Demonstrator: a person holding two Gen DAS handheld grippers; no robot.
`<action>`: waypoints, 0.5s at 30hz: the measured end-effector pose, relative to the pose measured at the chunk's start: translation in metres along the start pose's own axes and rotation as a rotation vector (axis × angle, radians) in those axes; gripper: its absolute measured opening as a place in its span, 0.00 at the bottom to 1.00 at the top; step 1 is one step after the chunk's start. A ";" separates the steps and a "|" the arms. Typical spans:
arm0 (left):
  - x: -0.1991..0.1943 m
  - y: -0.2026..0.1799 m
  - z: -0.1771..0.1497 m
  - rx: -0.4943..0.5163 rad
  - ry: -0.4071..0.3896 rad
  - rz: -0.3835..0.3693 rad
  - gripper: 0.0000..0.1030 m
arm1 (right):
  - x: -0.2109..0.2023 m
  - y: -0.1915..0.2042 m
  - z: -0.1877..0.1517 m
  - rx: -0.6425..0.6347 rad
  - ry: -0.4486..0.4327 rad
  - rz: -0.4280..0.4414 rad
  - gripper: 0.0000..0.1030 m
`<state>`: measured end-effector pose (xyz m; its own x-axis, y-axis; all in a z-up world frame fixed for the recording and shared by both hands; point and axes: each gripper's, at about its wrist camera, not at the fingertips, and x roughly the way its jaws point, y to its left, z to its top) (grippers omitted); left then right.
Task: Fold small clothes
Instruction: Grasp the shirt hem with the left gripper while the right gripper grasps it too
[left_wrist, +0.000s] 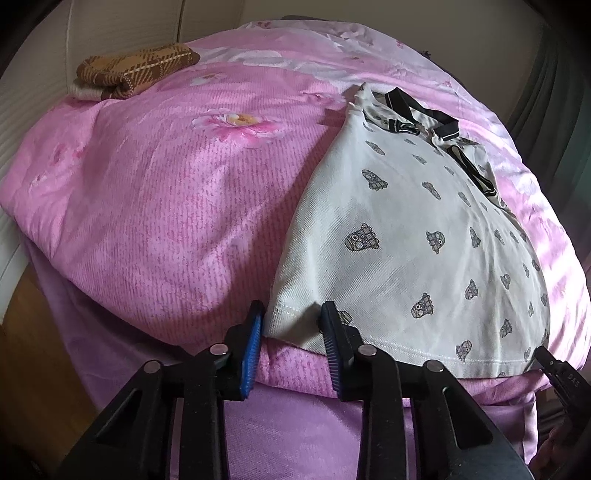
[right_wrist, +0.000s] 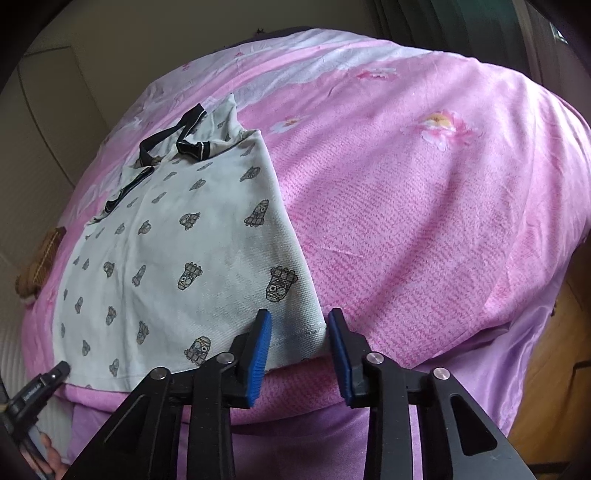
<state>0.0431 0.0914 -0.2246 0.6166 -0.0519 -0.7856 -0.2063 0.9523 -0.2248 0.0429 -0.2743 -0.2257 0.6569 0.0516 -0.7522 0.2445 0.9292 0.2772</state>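
White garment: a small shirt (left_wrist: 406, 236) printed with little grey figures, lying flat on the pink floral quilt (left_wrist: 177, 192) of the bed.
Long axis: runs from the near hem at the bed's front edge away to the collar at the far end; the hem points toward both cameras.
Collar end: black-trimmed collar (left_wrist: 439, 122) and a black-edged sleeve sit at the far end, slightly rumpled.
Sides: in the left wrist view the shirt lies right of centre, slanting up and to the right; in the right wrist view the same shirt (right_wrist: 177, 258) lies left of centre.
Left gripper (left_wrist: 291, 310): jaws spread apart, straddling the near left hem corner; the blue pads stand either side of the cloth without pinching it.
Right gripper (right_wrist: 299, 317): jaws likewise parted, bracketing the near right hem corner, pads not pressed together.
Hem: stretched fairly straight between the two corners.
Brown plaid cloth (left_wrist: 136, 70): folded, on the far left of the quilt, well apart from the shirt.
Quilt edge: a plain lilac sheet (left_wrist: 295, 435) hangs below it.
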 end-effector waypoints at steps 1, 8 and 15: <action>0.000 0.000 0.000 0.000 0.003 -0.005 0.19 | 0.000 0.000 -0.001 0.000 0.004 0.004 0.18; -0.011 -0.001 0.000 0.002 -0.028 -0.015 0.07 | -0.017 0.002 0.002 -0.004 -0.053 0.021 0.07; -0.042 -0.004 0.017 -0.015 -0.121 -0.038 0.07 | -0.050 0.010 0.015 -0.019 -0.141 0.050 0.06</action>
<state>0.0309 0.0951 -0.1807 0.7110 -0.0500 -0.7014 -0.1918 0.9459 -0.2618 0.0234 -0.2734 -0.1764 0.7618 0.0469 -0.6461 0.1965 0.9337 0.2995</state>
